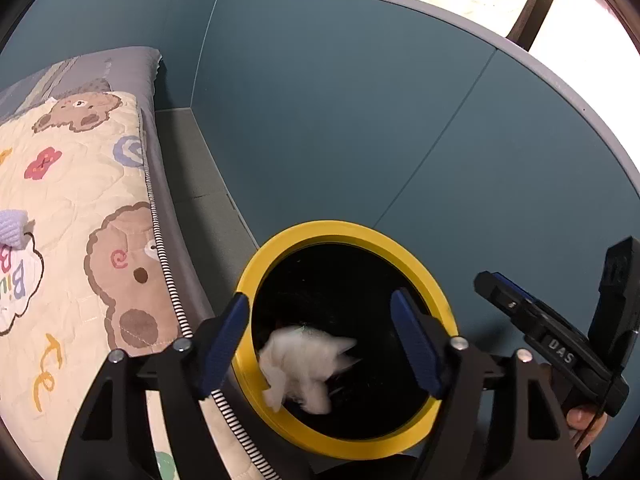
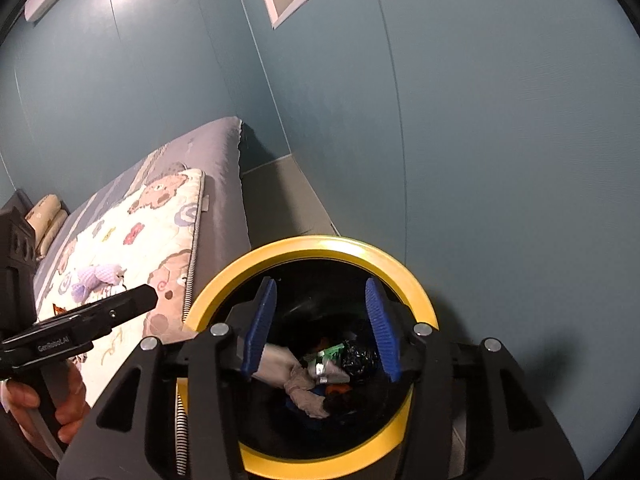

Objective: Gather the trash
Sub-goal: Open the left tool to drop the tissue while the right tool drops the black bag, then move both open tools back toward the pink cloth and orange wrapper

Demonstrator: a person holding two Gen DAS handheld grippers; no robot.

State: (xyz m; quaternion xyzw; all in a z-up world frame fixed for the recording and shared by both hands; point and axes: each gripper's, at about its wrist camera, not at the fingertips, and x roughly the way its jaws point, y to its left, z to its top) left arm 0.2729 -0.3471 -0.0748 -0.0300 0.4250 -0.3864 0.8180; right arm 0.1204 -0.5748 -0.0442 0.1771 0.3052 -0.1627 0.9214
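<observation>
Nearest the lens in the left wrist view, the left gripper (image 1: 320, 344) fills the bottom of the frame with its blue pads spread wide, gripping nothing. Between them, slightly lower than the tips, a crumpled white tissue (image 1: 304, 364) shows blurred against the black inside of the bin (image 1: 400, 240), touching neither pad; whether it is falling or lying on the contents cannot be told. The bin's yellow rim circles behind both fingers, and its near edge is cut off by the gripper frame. At the right edge, the right gripper (image 1: 486, 280) pokes in from the side, with a bit of the hand holding it at lower right; its second finger is hard to make out here.

In the right wrist view, the right gripper (image 2: 322, 320) stands partly open over the same bin (image 2: 224, 284), its pads empty. Below and between them lies the trash (image 2: 320, 372): a grey-white crumpled wad, a green-and-white wrapper, a shiny black scrap, and something orange that is too dark to identify. At lower left, a hand (image 2: 44, 404) holds the other gripper's handle.

Farther off, on the left of both frames, a bed (image 2: 224, 184) carries a cream quilt (image 1: 80, 208) printed with bears, with a small lilac soft toy (image 2: 96, 276) lying on it. Teal walls (image 1: 360, 120) rise behind.
</observation>
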